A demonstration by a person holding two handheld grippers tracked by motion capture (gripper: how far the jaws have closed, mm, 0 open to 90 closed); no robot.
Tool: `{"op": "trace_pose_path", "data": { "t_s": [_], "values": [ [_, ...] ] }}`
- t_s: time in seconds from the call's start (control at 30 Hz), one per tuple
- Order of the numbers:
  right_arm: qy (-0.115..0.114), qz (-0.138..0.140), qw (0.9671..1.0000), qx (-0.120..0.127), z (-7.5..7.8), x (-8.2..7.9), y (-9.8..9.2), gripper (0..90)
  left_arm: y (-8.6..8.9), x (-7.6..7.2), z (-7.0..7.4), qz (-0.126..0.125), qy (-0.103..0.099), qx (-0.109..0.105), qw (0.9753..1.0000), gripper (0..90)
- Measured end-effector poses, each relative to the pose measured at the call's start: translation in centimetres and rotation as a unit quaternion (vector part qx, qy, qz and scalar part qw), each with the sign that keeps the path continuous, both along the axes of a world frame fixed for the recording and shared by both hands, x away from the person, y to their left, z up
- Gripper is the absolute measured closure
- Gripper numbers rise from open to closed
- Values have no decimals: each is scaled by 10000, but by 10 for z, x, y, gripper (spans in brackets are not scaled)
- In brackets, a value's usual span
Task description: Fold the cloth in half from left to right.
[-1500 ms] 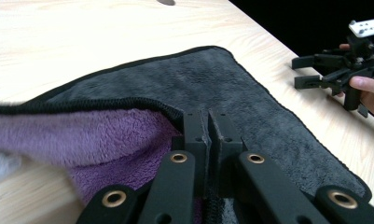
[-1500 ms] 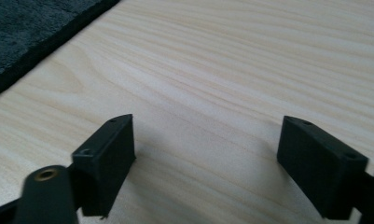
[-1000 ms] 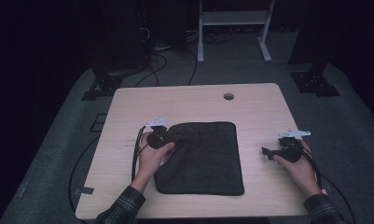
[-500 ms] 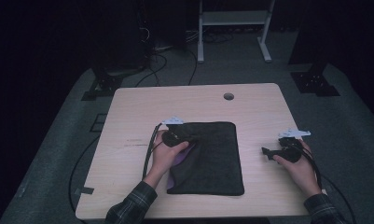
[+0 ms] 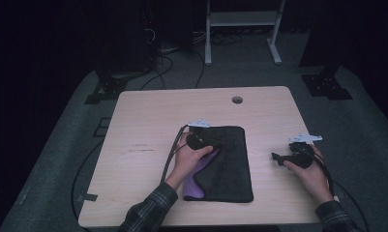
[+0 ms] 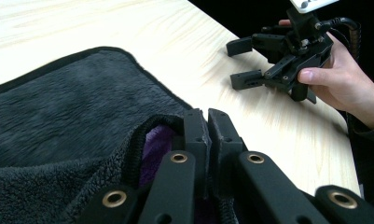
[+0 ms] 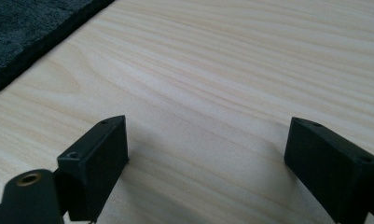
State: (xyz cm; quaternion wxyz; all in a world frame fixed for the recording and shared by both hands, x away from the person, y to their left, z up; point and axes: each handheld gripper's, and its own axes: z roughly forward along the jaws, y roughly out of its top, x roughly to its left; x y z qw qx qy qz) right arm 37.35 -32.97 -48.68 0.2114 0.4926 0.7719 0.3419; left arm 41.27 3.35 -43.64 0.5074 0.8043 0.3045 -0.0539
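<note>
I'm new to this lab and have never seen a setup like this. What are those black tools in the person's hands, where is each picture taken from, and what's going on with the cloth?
A person sits at a wooden table and holds a hand-operated gripper in each hand: a black tool with two jaws that pinch.

The wide picture comes from a camera above the table. The other two come from small cameras that ride on the grippers and look along their jaws.

A dark towel lies on the table. Its underside is purple, as the turned-up part shows.

The left gripper is shut on the towel's edge and has it lifted over the rest of the towel, as if folding it.

The right gripper is beside the towel, low over bare wood, with its jaws wide apart and nothing in them.
</note>
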Motion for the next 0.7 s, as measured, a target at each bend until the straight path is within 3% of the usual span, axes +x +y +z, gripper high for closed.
{"op": "trace_pose_path", "data": {
  "t_s": [0.57,0.7],
  "values": [
    [4,-1,10000,3,0,0,0,125,-50,16,-11,-218,182,-22,9996,868],
    [4,-2,10000,4,0,0,0,124,-62,22,-17,-256,245,136,9993,866]
  ]
}}
